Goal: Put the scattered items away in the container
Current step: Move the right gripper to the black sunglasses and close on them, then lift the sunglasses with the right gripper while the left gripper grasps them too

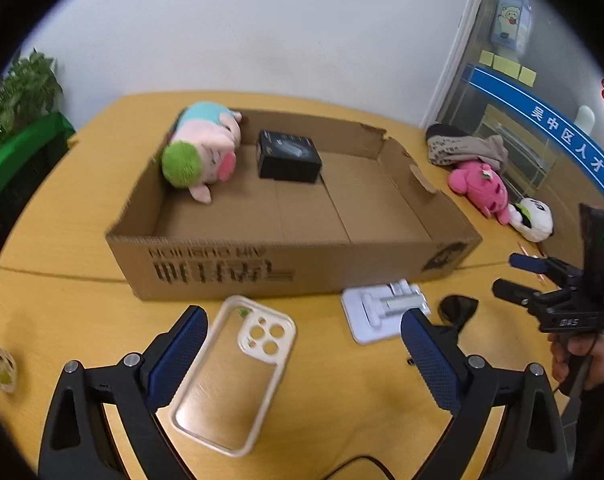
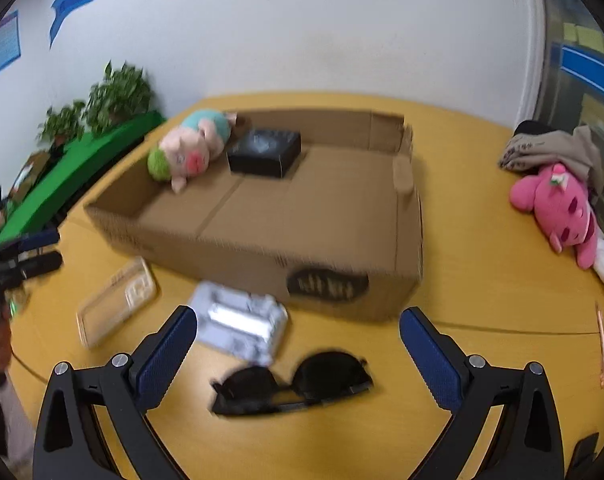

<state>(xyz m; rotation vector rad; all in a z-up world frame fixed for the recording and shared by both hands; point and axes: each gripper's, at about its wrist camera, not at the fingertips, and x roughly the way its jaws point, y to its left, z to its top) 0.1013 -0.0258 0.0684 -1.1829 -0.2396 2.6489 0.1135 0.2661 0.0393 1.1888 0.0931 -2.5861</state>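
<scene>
A shallow cardboard box stands on the yellow table and holds a pig plush and a black box. My left gripper is open above a clear phone case lying in front of the box. My right gripper is open above black sunglasses; it also shows in the left wrist view. A white phone stand lies between the case and the sunglasses.
A pink plush, a white plush and a beige cloth lie right of the box. A thin pen lies at the right. Plants on a green ledge stand at the left.
</scene>
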